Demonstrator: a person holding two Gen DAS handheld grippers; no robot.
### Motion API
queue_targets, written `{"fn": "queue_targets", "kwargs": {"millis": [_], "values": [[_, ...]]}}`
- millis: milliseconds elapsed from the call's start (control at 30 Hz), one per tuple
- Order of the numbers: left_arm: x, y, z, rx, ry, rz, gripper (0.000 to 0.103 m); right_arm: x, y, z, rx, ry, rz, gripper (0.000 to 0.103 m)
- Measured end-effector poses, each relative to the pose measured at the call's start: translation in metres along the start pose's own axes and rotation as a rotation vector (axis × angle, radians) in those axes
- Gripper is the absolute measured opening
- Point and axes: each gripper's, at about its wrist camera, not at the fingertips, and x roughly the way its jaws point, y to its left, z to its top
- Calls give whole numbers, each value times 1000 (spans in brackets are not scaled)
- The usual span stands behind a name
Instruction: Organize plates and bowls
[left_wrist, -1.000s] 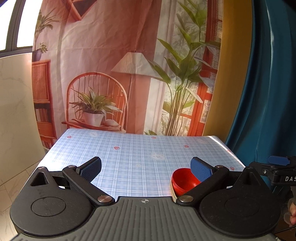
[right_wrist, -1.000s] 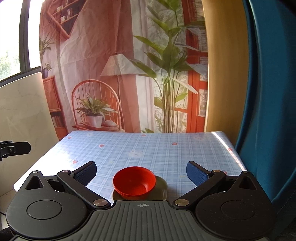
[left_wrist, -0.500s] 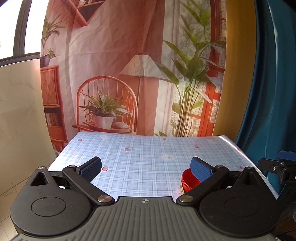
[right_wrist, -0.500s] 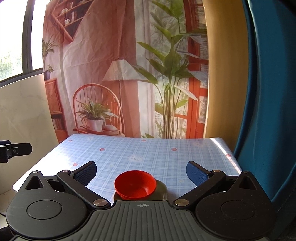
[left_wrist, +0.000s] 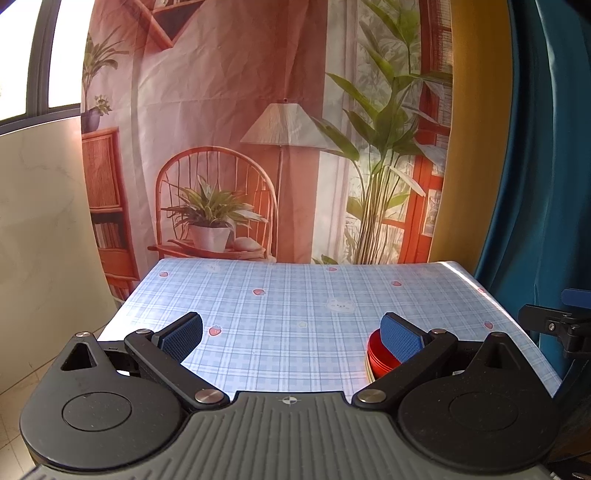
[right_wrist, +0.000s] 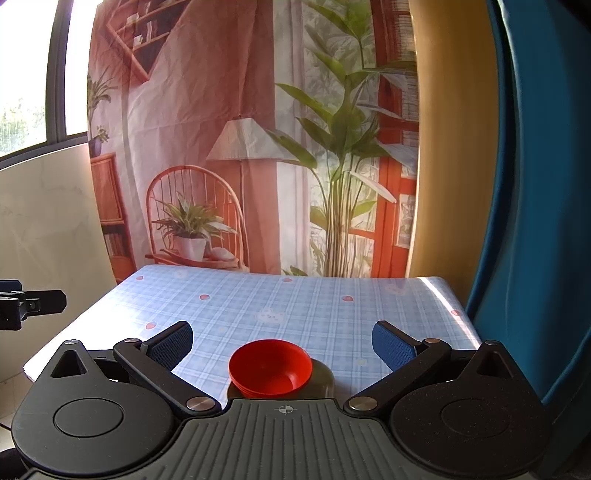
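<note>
Stack: red bowls nested one inside another, sitting on a dark plate whose rim shows just beyond and to the right of them; in my left wrist view the same pile peeks out half hidden behind my right-hand pad.
Landmark: the bowl stack; every place below is reckoned from it.
Left gripper: jaws wide apart, holding nothing; the stack lies off to its right, not between my fingers.
Right gripper: jaws wide apart, empty; the stack sits centred between and just beyond my pads, untouched.
Done so far, by my judgement: bowls and plate gathered into one pile; I see no loose dish elsewhere.
Left to do: little or nothing visible, though the near strip under my bodies is hidden.
Table: checked blue cloth, bare beyond and on both sides of the stack.
Edges: stack close to the near edge; right edge near, by the blue curtain; far edge against the printed backdrop, well apart.
Open room: widest beyond and left of the stack.
</note>
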Motion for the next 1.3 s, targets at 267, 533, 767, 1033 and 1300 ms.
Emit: {"fn": "queue_targets", "kwargs": {"millis": [267,533,767,1033,1300], "values": [[1,-2,0,21,1,-8,103,0,0,0,0,2,-1,103],[-1,-2,0,29,-3,7,103,0,1,-2,0,5,-3,103],[-1,-1,0,24,3,5,103,2,2,-3,-2,7,-1,103],[1,1,0,21,13,3,103,3,1,-3,-1,10,0,103],[0,0,0,19,14,4,103,3,2,-3,-1,12,0,103]]}}
